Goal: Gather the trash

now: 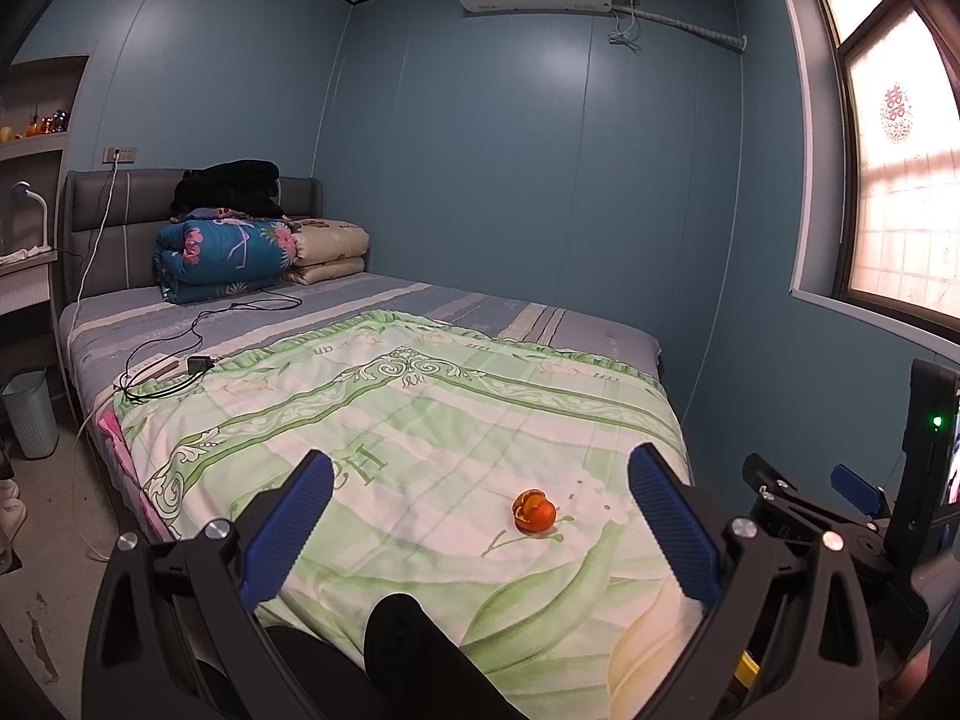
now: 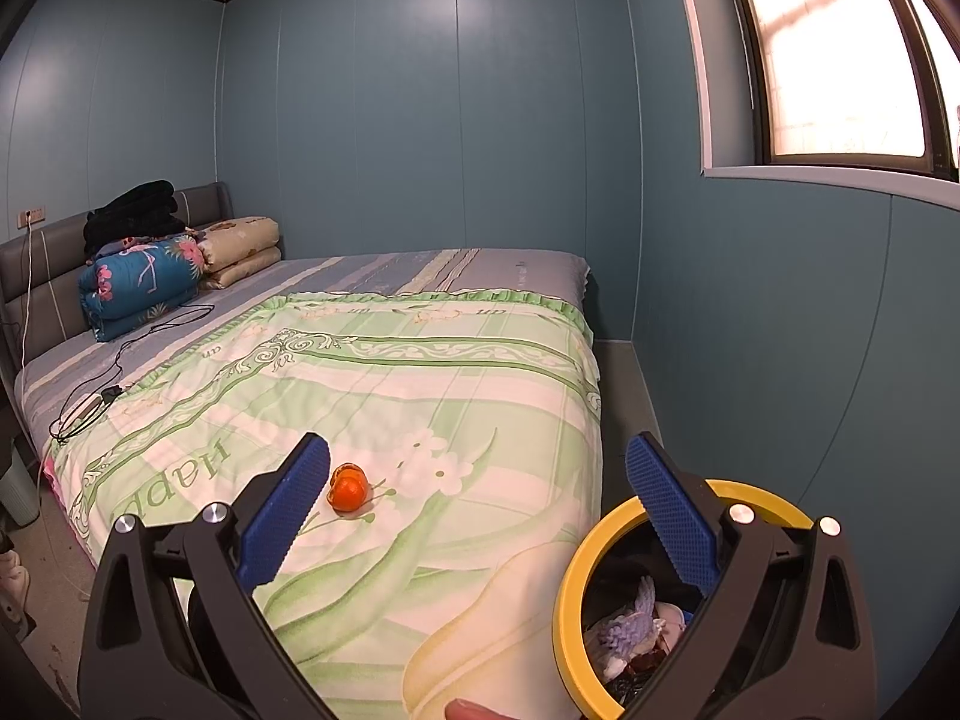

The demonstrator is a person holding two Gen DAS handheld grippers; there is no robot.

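Both our hand-held grippers, left and right, are spread empty over the bed; peel lower centre looks light, soft, crushable, so we'd pinch its sides gently.

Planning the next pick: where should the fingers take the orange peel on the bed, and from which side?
Grip the orange peel across its rounded body, coming down from above and the foot of the bed. It sits alone on the green quilt, cupped like a small ball with split flaps on top, so pinching a flap would probably tear it. The left gripper, open, already frames it; the right gripper is also open.
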